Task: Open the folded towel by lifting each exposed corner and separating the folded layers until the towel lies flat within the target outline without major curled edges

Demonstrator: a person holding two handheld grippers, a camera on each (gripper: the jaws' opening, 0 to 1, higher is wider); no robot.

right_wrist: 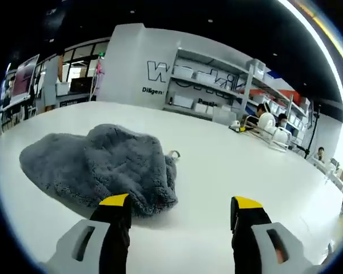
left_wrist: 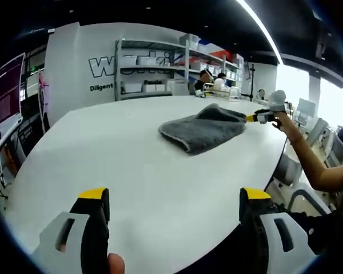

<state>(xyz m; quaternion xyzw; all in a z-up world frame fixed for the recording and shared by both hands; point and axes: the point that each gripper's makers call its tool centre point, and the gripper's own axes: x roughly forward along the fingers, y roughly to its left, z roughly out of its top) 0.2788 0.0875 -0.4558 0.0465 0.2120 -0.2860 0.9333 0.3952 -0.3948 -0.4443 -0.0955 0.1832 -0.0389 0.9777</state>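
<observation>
The grey towel [right_wrist: 100, 165] lay bunched on the white surface [left_wrist: 131, 171], just ahead and left of the right gripper [right_wrist: 180, 208], its jaws spread and empty, while the left gripper [left_wrist: 174, 200], likewise spread, stood well back.

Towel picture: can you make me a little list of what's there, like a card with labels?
towel: grey, fluffy towel, bunched and folded, not flat yet
table: white table, towel lies on it
left gripper: left gripper, open, far from the towel
right gripper: right gripper, open, right beside the towel's edge, holding nothing
background: shelves against a white wall
</observation>
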